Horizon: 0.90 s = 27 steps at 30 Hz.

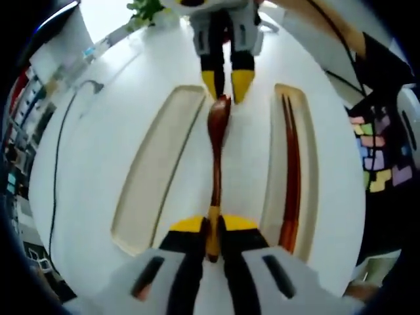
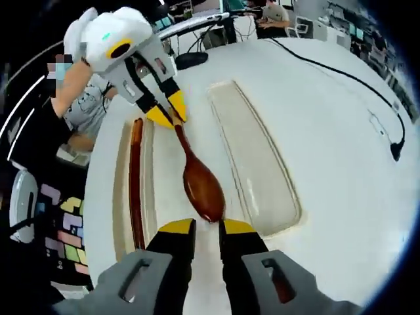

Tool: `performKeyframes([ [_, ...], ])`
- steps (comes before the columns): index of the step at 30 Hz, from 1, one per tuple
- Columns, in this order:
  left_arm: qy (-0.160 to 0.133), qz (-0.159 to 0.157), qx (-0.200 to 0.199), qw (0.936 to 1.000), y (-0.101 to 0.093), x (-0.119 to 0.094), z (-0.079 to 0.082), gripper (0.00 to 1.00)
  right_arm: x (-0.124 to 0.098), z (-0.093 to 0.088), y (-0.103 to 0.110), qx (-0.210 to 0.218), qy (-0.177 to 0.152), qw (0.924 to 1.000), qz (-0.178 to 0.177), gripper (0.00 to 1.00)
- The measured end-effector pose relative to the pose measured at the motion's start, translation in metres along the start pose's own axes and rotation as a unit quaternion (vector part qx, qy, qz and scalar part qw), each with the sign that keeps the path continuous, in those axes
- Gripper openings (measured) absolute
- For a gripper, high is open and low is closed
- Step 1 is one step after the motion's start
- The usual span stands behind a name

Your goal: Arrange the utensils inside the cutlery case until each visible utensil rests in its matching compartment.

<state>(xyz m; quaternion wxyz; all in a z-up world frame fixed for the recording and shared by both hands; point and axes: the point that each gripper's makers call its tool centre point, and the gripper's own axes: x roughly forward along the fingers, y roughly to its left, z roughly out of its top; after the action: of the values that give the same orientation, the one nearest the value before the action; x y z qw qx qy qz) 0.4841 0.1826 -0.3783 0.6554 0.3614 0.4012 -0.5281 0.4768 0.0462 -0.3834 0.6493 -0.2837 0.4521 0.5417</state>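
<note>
Left claw (image 1: 211, 231) is clamping the wooden spoon (image 1: 217, 141) by its thin handle end while right claw (image 2: 207, 231), jaws slightly apart, is sitting at the bowl; it's looking light, rigid, glossy-slick, so grip mid-handle.

A round white table (image 2: 341, 131) takes up most of the scene, and a black cable (image 2: 348, 79) runs across it to a plug near its far right edge. Beyond the table, desks with monitors (image 2: 341, 20) stand at the far side. Coloured floor tiles (image 1: 380, 154) lie beside the table. A green plant (image 1: 146, 10) stands at its far edge.
</note>
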Motion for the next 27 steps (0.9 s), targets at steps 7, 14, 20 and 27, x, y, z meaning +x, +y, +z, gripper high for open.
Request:
performKeyframes([
  [7,-0.019,-0.011,-0.005,0.9997,0.002,0.0,-0.001,0.07,-0.005,0.021,-0.012,-0.128,-0.041,0.9855,-0.103,0.16],
  [14,-0.031,-0.02,-0.002,0.9993,0.002,0.001,0.0,0.06,-0.006,0.037,-0.021,-0.179,-0.079,0.9667,-0.165,0.13],
  [20,-0.042,-0.021,-0.003,0.9989,0.003,0.0,-0.001,0.06,-0.001,0.044,-0.018,-0.168,-0.113,0.9651,-0.166,0.05],
  [27,-0.071,-0.013,-0.014,0.9973,0.003,-0.001,-0.002,0.07,-0.006,0.044,-0.014,-0.113,-0.134,0.9679,-0.18,0.03],
])
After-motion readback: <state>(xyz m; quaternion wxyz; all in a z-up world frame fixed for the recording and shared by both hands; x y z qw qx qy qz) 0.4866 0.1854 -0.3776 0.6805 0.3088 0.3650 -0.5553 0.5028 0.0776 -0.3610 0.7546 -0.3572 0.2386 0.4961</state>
